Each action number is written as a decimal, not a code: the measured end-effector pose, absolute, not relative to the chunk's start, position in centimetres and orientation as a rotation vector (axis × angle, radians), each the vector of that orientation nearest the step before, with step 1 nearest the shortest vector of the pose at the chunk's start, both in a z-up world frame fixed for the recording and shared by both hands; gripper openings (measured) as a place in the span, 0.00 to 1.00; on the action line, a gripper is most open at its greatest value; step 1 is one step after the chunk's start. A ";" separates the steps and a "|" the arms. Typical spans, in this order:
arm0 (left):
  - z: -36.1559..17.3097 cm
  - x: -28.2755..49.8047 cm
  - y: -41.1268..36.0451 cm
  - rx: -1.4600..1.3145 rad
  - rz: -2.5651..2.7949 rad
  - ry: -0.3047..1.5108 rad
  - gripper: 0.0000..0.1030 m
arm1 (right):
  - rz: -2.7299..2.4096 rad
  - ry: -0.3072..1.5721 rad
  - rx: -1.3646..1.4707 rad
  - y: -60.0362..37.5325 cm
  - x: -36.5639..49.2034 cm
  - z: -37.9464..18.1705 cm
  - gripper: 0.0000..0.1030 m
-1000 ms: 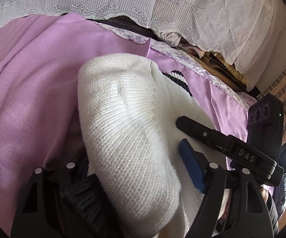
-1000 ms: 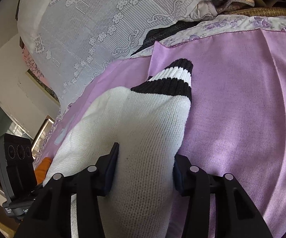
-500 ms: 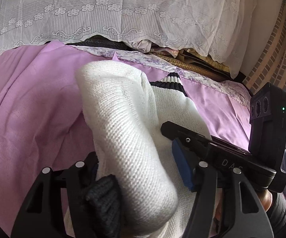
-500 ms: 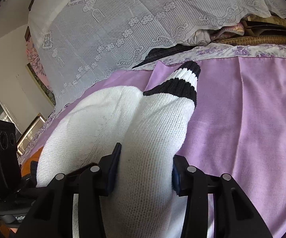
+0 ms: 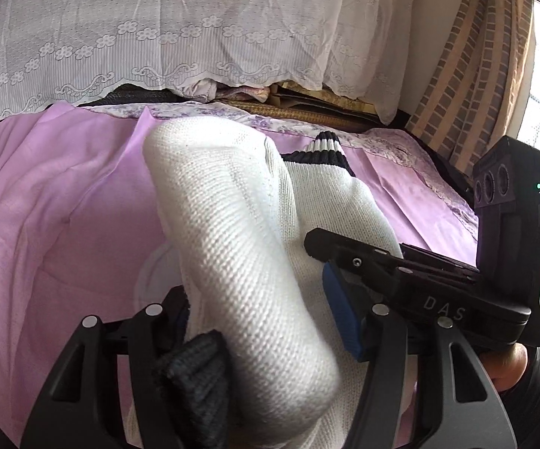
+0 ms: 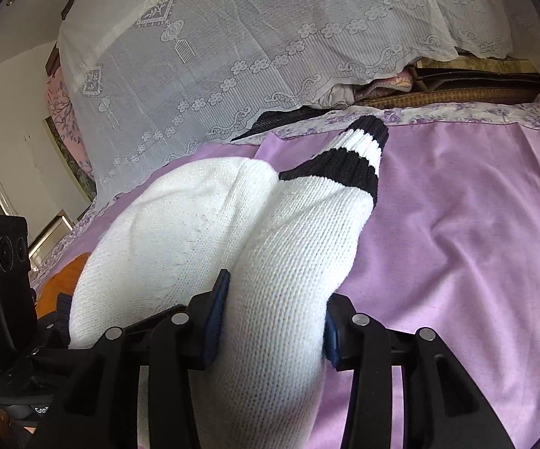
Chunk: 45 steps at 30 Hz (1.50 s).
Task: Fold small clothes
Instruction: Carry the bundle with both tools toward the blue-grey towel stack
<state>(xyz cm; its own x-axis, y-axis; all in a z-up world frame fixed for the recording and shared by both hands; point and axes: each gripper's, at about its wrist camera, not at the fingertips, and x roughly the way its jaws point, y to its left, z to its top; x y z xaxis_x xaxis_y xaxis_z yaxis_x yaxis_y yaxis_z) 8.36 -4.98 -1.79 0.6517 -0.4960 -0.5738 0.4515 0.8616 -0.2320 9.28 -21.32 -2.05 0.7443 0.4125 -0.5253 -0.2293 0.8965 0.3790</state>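
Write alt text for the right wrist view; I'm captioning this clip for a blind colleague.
The right gripper is shut on a white knit sweater, whose black-and-white striped cuff points away over a lilac bedsheet. A white lace curtain hangs behind, and the left gripper shows at the lower left edge.

A smooth lilac bedsheet (image 6: 457, 224) with a floral-printed border (image 6: 475, 114) covers the bed. Beyond that border hangs a white lace curtain (image 5: 195, 37); right of it stands a brown brick wall (image 5: 468, 75). Left of the sheet lies orange cloth (image 6: 58, 280).
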 end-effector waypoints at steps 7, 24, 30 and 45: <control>-1.0 2.8 -10.8 0.034 -0.677 0.627 0.56 | 0.260 0.560 0.306 -26.8 1.7 -0.6 0.42; 4.9 -2.5 -28.6 0.119 -1.028 0.571 0.56 | 0.004 0.356 0.385 -43.6 -12.9 5.7 0.42; 7.1 -5.2 -37.4 0.194 -1.162 0.540 0.57 | -0.128 0.322 0.400 -50.9 -17.5 7.3 0.42; 1.5 -5.8 -53.7 0.309 -1.253 0.743 0.59 | -0.402 0.405 0.662 -66.0 -22.5 0.8 0.41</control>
<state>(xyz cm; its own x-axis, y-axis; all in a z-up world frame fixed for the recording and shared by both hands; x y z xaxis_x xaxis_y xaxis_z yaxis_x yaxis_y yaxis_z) -5.80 -53.72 1.46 0.1210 -0.7437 -0.6575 0.9338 0.3100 -0.1787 -22.47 -65.96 0.81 0.8472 -0.2266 -0.4805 0.4784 0.7186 0.5046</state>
